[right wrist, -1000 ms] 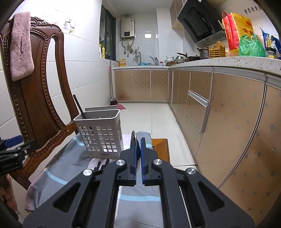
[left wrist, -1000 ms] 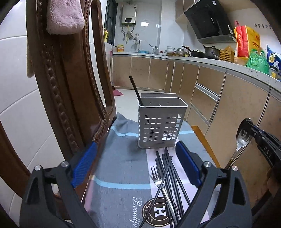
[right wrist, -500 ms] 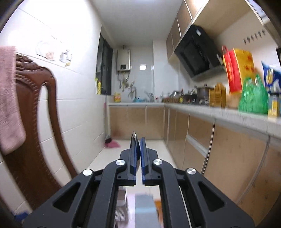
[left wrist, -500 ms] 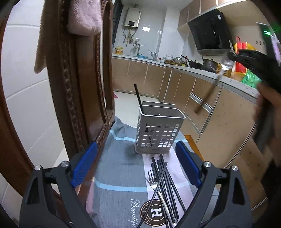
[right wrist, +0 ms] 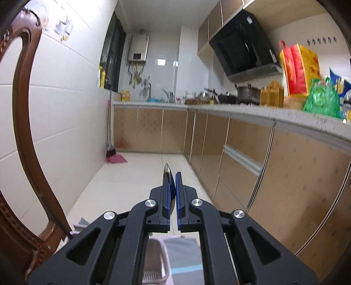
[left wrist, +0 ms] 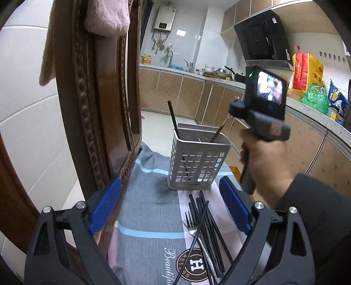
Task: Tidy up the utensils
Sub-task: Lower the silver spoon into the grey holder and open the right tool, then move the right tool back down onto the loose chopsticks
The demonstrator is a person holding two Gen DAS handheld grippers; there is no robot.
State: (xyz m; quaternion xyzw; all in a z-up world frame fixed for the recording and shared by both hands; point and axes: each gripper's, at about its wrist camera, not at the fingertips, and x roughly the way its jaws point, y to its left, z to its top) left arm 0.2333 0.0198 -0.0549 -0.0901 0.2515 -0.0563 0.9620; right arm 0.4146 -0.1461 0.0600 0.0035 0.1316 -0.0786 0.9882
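Observation:
A grey slotted utensil holder (left wrist: 197, 160) stands on a patterned cloth (left wrist: 149, 210) and holds one black chopstick (left wrist: 173, 119). In front of it lie several black chopsticks (left wrist: 208, 217) and a fork (left wrist: 193, 228). My left gripper (left wrist: 170, 205) hovers open above them, holding nothing. My right gripper (left wrist: 235, 109), held in a hand (left wrist: 263, 166), is above the holder's right side. It is shut on the bowl of a spoon (right wrist: 167, 175). The spoon handle (left wrist: 218, 132) slants down into the holder. The right wrist view shows the holder's rim (right wrist: 156, 256) just below the right gripper (right wrist: 172, 182).
A carved wooden chair back (left wrist: 87, 109) with a pink towel (left wrist: 105, 17) rises close on the left. Kitchen cabinets (left wrist: 318, 157) run along the right, under a counter with bags (left wrist: 307, 70). Tiled floor (right wrist: 136, 175) lies beyond.
The right gripper has carried the spoon up from the lower right and leftward over the holder, and the spoon handle now dips into it. The left gripper has stayed open in nearly the same place.

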